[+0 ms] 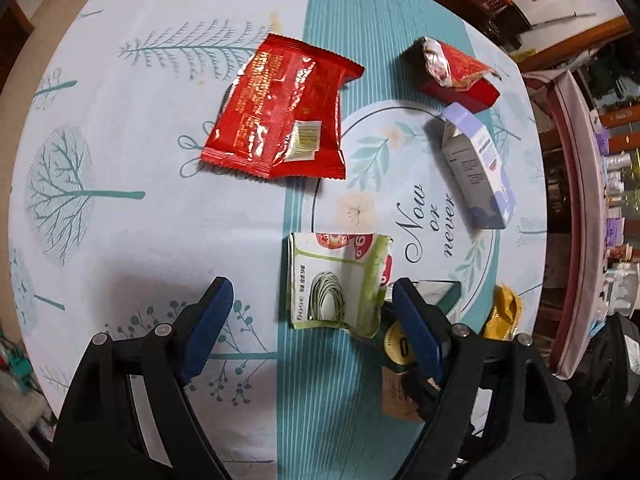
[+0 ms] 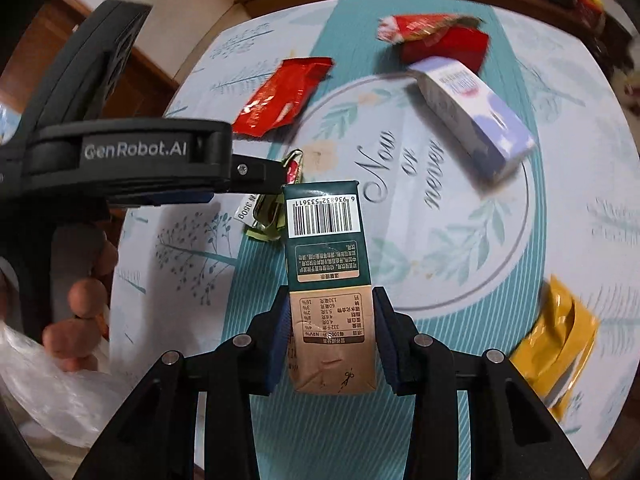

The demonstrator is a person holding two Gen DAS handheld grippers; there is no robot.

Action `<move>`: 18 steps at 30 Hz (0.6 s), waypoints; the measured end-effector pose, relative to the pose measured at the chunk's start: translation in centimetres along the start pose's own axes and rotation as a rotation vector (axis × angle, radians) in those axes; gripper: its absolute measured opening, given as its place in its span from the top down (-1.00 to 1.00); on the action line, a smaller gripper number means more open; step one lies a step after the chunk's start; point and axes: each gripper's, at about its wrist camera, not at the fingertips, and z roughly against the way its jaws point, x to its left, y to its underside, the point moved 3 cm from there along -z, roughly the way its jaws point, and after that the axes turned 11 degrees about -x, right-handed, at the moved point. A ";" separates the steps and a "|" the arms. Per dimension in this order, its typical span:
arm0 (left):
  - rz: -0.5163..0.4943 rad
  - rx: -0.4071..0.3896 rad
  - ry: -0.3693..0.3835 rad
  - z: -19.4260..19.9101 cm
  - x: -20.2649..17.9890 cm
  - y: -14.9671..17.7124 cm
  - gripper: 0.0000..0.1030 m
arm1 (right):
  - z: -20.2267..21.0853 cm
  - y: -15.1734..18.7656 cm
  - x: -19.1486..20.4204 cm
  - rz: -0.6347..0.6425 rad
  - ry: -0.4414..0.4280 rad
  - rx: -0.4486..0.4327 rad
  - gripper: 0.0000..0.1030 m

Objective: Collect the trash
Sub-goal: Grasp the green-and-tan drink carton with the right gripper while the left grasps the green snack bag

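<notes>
Nearest the right wrist camera, the right gripper (image 2: 332,344) clamped a dark-green-and-tan cardboard drink carton (image 2: 326,276), light, stiff, crushable, gripped across its flat sides. The left gripper (image 1: 312,316) gaped above a crumpled green-white plastic wrapper (image 1: 340,280), limp, at twelve o'clock.

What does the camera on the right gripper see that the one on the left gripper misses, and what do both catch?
Only the right view: the barcode side of the green-and-tan carton in the right gripper, a hand and a plastic bag.

Only the left view: the green noodle wrapper laid flat, between the left gripper's open jaws.

Both: red wrapper, purple-white box, yellow packet.
</notes>
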 end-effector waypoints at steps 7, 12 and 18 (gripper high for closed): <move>-0.065 0.018 -0.024 -1.4 -1.3 0.0 -0.55 | 0.7 0.9 -1.2 -0.084 0.031 -0.015 0.25; -0.099 0.047 -0.047 -2.9 -2.7 0.1 -0.55 | 1.3 1.2 -2.5 -0.147 0.056 -0.023 0.25; -0.173 0.040 -0.103 -3.7 -4.8 0.2 -0.48 | 1.9 1.4 -3.9 -0.207 0.058 -0.036 0.25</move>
